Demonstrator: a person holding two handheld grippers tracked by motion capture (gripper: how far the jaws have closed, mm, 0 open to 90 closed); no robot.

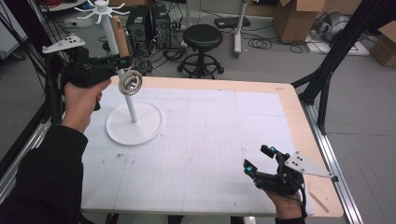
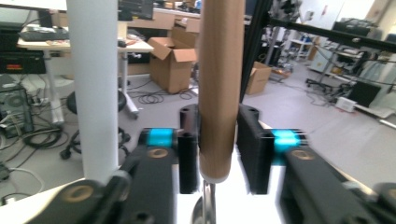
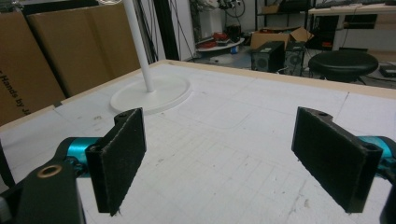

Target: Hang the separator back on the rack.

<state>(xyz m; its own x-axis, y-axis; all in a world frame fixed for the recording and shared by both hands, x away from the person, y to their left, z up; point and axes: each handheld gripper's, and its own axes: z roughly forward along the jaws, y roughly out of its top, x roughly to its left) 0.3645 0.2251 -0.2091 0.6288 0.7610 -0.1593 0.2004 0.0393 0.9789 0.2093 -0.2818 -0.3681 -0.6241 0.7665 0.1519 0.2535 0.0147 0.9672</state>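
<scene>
Whisk (image 1: 127, 70), wooden handle up and wire head down, is standing between the left gripper (image 2: 215, 154)'s 2 part-open pads beside the white stand (image 1: 134, 122) at 10 o'clock. Right gripper (image 1: 261, 161) is resting at 4 o'clock, jaws gaping wide, holding nothing.

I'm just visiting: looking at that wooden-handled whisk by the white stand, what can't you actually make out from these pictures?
- Whether the left gripper pads press the wooden handle: left gripper view, too blurred.
- Whisk's wire head: small in the high view, cut off by the bottom edge in the left gripper view.
- Top of the white stand: cut off by the upper edge in both gripper views.
</scene>
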